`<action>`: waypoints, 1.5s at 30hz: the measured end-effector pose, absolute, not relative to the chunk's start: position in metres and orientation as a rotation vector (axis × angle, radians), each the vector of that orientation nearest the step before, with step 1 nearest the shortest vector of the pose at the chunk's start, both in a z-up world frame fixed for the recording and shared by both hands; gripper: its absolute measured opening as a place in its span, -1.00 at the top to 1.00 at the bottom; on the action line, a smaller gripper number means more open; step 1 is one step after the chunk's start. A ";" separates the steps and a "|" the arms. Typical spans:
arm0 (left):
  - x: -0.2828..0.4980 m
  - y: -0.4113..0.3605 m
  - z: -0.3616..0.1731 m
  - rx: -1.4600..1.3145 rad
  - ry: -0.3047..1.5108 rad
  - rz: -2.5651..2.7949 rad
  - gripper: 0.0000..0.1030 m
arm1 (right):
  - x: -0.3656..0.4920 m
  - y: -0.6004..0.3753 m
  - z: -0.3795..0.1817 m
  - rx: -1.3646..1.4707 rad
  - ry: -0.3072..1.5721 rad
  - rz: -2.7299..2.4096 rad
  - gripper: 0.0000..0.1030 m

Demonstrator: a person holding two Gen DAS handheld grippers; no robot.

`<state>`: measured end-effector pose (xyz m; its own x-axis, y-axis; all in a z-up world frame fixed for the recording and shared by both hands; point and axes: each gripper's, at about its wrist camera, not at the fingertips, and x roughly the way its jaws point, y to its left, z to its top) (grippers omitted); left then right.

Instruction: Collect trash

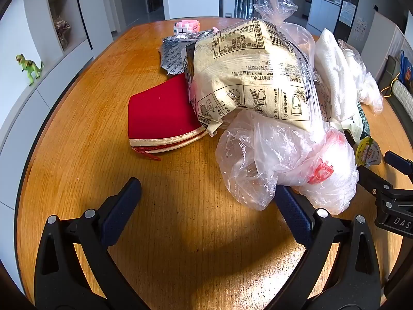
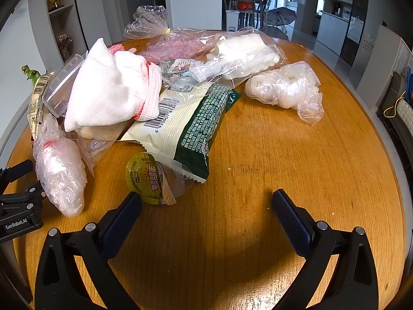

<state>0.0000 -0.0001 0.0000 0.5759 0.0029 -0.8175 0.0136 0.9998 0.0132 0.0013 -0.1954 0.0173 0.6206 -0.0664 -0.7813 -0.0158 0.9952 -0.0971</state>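
The round wooden desk holds a big heap of trash. The landmark is the green bag, lying long-ways from the far left down toward the near edge. Left of the green bag sits a white cloth. Left of that is a tan packet, with a red pouch beside it. Right of the green bag lies a clear bundle. Just in front of the green bag is a small jelly cup.

The right tool is spread wide and holds nothing. Its left finger almost touches the cup, so the right hand looks nearer. The left tool is spread wide too, beside a crumpled plastic bag.
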 end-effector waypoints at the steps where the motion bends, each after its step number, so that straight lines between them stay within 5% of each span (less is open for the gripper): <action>1: 0.000 0.000 0.000 0.017 0.957 -0.007 -0.88 | 0.001 -0.195 0.017 -0.099 0.902 -0.030 -0.95; 45: -0.001 0.000 -0.004 0.017 0.957 -0.007 -0.88 | 0.002 -0.195 0.017 -0.097 0.903 -0.029 -0.95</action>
